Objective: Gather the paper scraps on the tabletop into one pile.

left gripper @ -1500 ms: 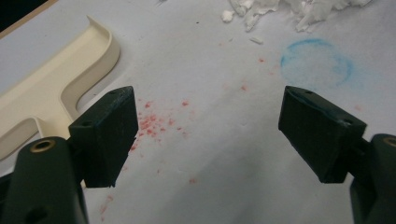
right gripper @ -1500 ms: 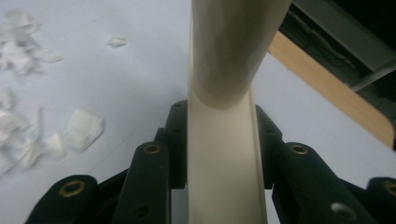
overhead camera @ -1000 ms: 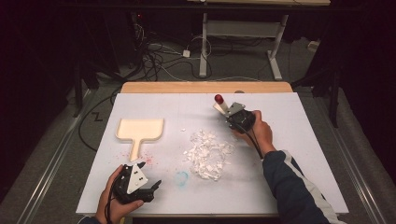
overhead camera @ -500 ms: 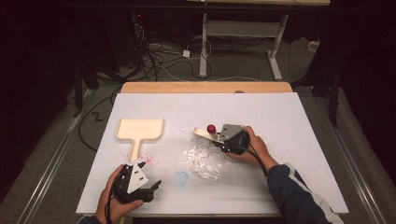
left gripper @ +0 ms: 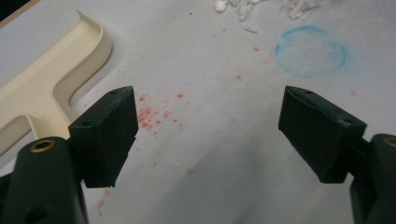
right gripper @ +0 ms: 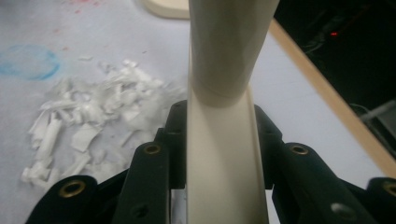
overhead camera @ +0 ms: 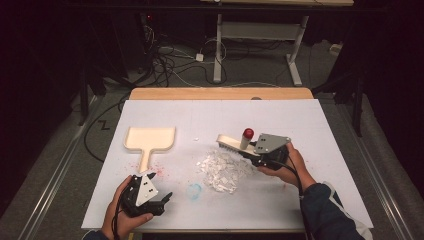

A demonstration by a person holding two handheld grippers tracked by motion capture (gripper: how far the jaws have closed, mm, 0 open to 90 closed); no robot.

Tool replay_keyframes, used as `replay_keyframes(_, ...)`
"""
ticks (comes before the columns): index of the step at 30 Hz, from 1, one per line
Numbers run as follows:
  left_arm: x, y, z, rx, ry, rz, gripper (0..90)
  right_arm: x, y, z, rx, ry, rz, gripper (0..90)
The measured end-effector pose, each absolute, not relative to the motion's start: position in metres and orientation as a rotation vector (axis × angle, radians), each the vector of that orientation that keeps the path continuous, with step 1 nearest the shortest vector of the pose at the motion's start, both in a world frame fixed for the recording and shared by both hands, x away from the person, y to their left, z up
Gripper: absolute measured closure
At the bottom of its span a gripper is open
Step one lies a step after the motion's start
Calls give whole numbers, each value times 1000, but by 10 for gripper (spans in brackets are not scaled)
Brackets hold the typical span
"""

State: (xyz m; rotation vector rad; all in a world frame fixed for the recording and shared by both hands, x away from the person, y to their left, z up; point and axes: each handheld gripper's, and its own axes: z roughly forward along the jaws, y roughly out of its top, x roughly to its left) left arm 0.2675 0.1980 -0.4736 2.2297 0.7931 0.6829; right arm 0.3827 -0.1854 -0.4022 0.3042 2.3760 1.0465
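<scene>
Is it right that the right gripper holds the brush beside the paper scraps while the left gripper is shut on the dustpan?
Not quite: the left gripper is open, holding nothing, the dustpan lying beside it, as the left gripper view shows. The rest stands.

The room is dark, with light falling mainly on the bench (overhead camera: pixel 320 125), whose top is covered by a white sheet that leaves a strip of pale wood (overhead camera: pixel 220 93) bare along the far edge. Around the bench lies grey carpeted floor (overhead camera: pixel 60 165), and a tangle of black and white cables (overhead camera: pixel 170 62) is spread over it beyond the far edge. Farther back stands a white-framed table (overhead camera: pixel 260 32) with two legs on flat feet and a crossbar between them, and the space to either side of it falls into deep shadow.
</scene>
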Motion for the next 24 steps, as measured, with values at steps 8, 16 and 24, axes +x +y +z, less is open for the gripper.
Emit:
replay_keyframes(8,266,197,-473,2226,787,681,190,387,-216,-392,561,2290,984,685)
replay_keyframes(16,265,195,-473,2234,777,676,190,378,-221,-415,830,2279,643,686)
replay_keyframes(24,266,193,-471,2226,760,674,190,355,-174,-433,777,2340,702,683)
